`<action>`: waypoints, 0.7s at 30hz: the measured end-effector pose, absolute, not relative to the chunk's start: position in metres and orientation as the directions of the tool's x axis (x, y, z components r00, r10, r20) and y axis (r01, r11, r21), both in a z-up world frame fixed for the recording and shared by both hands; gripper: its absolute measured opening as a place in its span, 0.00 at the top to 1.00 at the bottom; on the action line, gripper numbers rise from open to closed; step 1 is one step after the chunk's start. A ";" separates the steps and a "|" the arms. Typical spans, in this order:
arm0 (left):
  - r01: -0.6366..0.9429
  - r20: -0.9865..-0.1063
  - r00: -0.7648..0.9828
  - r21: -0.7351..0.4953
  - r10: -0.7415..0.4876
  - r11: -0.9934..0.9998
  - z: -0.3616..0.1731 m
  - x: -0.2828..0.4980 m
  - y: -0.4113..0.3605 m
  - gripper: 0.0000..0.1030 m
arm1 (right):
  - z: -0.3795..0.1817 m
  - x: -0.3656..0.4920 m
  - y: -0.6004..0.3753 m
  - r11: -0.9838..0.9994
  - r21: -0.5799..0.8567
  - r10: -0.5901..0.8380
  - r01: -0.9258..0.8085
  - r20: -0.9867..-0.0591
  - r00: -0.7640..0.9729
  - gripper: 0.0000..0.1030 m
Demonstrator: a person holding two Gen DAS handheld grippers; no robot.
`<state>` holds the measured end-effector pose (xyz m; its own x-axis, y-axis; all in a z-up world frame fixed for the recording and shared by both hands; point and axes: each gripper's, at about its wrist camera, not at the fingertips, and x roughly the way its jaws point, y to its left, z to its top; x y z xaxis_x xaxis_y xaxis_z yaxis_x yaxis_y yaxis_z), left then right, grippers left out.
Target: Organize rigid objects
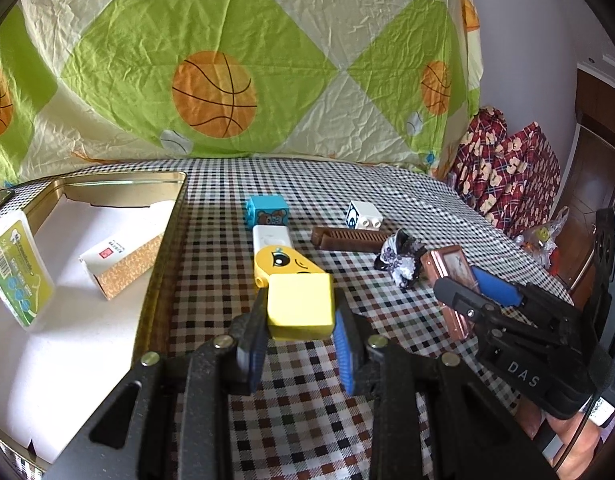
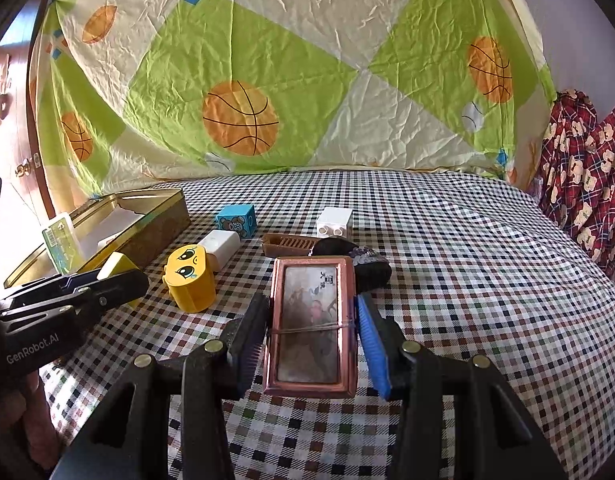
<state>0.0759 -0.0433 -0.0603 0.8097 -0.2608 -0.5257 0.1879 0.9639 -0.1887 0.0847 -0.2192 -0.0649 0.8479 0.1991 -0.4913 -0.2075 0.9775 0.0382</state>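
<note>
My left gripper (image 1: 299, 332) is shut on a plain yellow block (image 1: 300, 305), held just above the checkered cloth beside the metal tin (image 1: 163, 240); it also shows in the right wrist view (image 2: 115, 266). My right gripper (image 2: 311, 332) is shut on a copper-framed box with a picture (image 2: 312, 320); it shows in the left wrist view (image 1: 453, 280) too. On the cloth lie a yellow block with eyes (image 1: 283, 264), a white block (image 1: 269, 236), a blue bear block (image 1: 267, 210), a white studded block (image 1: 363, 216) and a brown comb (image 1: 347, 238).
The open tin holds a patterned box (image 1: 119, 266) and a green-labelled case (image 1: 17, 272) on white paper. A black and white bundle (image 1: 399, 258) lies by the comb. A basketball sheet (image 1: 211, 80) hangs behind. Red plaid cushions (image 1: 507, 172) stand at the right.
</note>
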 end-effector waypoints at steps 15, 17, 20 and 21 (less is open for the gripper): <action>0.163 -0.444 0.866 -0.179 -0.228 0.970 -0.053 0.061 -0.038 0.73 | -0.060 0.073 -0.220 0.976 0.022 0.204 -0.215 -0.415 0.886 0.54; 0.163 -0.432 0.873 -0.181 -0.227 0.970 -0.053 0.059 -0.038 0.73 | -0.060 0.071 -0.220 0.977 0.020 0.204 -0.214 -0.406 0.891 0.54; 0.163 -0.413 0.883 -0.179 -0.224 0.970 -0.051 0.055 -0.037 0.73 | -0.059 0.069 -0.220 0.977 0.018 0.204 -0.214 -0.394 0.896 0.54; 0.163 -0.406 0.886 -0.177 -0.223 0.971 -0.051 0.054 -0.037 0.73 | -0.060 0.068 -0.220 0.977 0.017 0.204 -0.214 -0.390 0.898 0.54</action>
